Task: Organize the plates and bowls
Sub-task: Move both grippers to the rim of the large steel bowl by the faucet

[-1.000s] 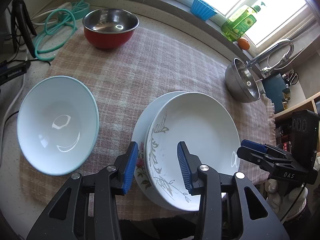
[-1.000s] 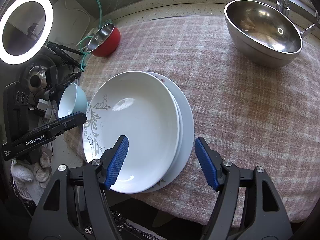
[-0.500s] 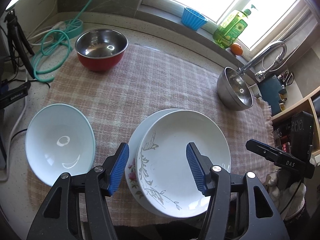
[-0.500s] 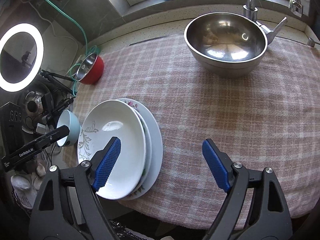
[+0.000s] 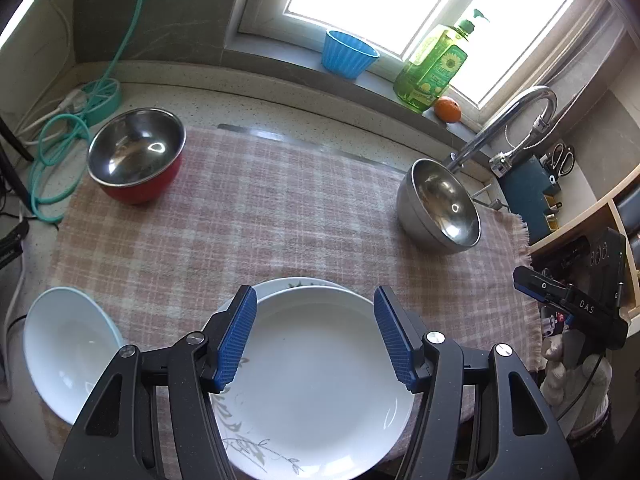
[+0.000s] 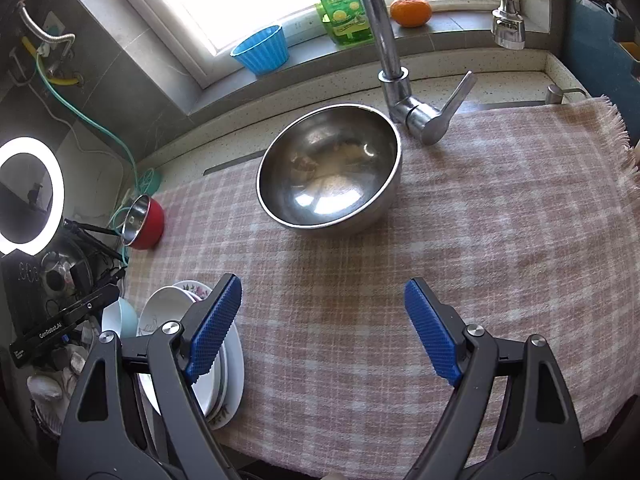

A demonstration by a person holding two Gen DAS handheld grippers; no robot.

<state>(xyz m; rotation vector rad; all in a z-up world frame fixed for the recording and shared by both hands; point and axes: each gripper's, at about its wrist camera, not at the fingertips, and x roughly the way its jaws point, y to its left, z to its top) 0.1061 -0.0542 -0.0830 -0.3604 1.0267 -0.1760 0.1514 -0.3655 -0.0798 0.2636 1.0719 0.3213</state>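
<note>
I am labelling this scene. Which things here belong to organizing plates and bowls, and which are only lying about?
Job: stacked plates, pale blue bowl, red bowl, steel bowl.
Lying about: blue cup, soap bottle, orange, green hose.

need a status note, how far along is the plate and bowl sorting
Done: two plates sit stacked at the near edge of the checked cloth. In hand: nothing; the left tool and right tool are both open. Left: the pale blue bowl, red bowl and steel bowl stand apart, unstacked.
</note>
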